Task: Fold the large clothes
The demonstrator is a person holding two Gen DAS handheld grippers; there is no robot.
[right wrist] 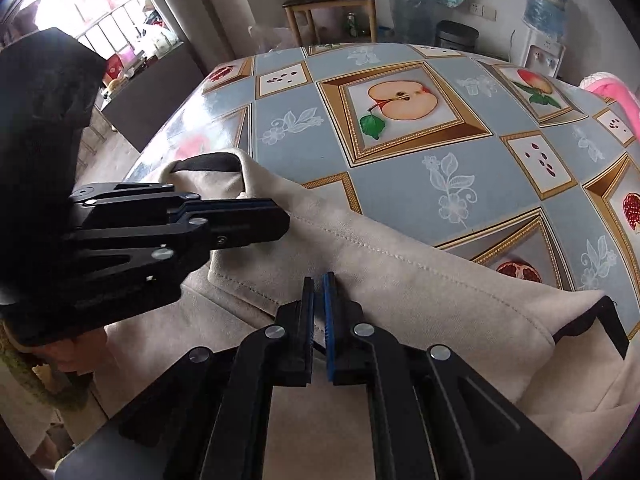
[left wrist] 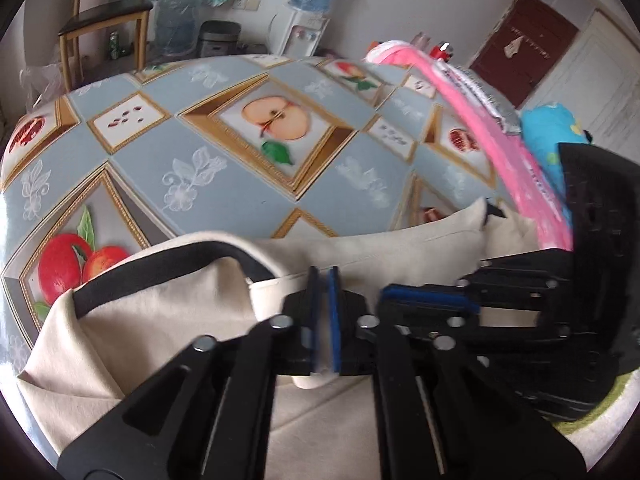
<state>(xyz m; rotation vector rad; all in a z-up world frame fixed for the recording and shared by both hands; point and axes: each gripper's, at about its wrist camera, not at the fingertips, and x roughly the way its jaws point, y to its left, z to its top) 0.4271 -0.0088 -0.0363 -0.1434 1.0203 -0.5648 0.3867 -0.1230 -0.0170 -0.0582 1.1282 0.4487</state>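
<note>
Both pairs of jaws are almost closed, each pinching a fold of the cream garment [right wrist: 400, 280]. Between the blue pads of the left gripper [left wrist: 323, 280] a thin layer of cloth is visible; the right gripper [right wrist: 319, 284] grips a stitched edge in the same way, with only a narrow gap. The garment lies bunched along the near side of the table [right wrist: 400, 184], on a cloth printed with fruit. Its black collar band [left wrist: 160, 264] curves at the left end. A pink item [left wrist: 480, 128] lies farther right on the table. Behind the table stands a chair [right wrist: 332, 0] and a water dispenser [left wrist: 308, 12].
</note>
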